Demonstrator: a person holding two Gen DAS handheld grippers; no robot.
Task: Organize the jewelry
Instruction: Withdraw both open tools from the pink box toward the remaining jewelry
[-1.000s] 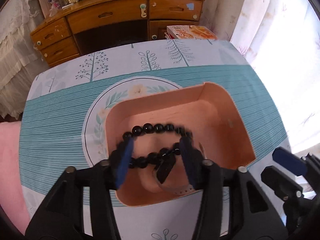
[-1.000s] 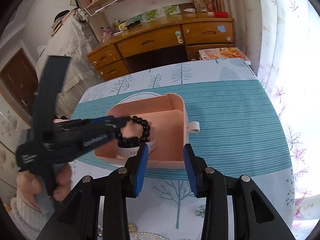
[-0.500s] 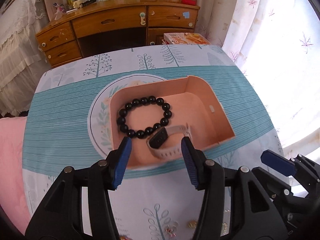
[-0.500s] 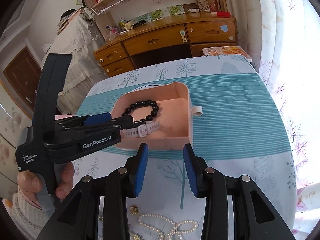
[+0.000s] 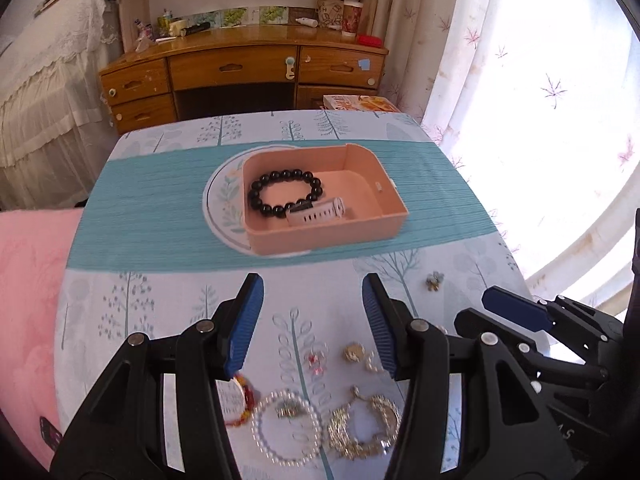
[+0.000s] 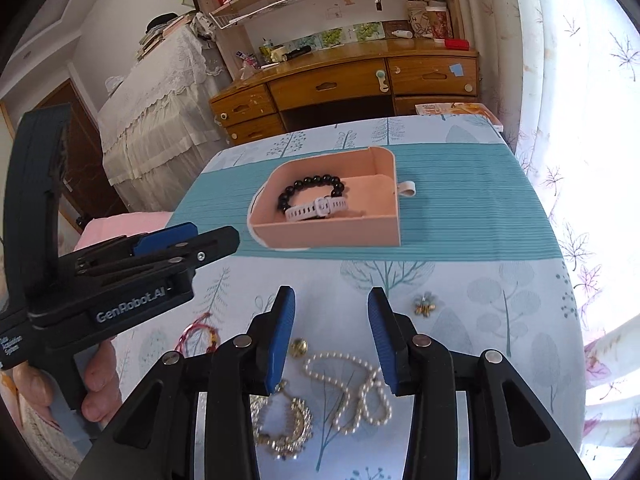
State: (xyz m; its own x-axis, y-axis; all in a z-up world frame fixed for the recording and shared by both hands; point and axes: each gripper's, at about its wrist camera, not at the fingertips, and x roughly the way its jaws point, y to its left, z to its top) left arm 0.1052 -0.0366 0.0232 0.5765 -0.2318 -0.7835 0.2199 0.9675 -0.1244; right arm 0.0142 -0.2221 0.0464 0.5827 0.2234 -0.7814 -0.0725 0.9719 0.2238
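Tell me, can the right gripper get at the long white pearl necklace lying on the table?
Probably yes: the right gripper is open and empty, and the long white pearl necklace lies uncovered just below its fingers.

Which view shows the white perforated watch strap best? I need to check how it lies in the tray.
The right wrist view: the white perforated watch strap shows in full as a closed loop, lying against the black bead bracelet in the pink tray. The left wrist view shows the strap side-on, partly hidden by the tray's near wall.

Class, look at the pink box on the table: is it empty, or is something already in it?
Not empty. The pink box holds a black bead bracelet and a white watch, lying on its floor.
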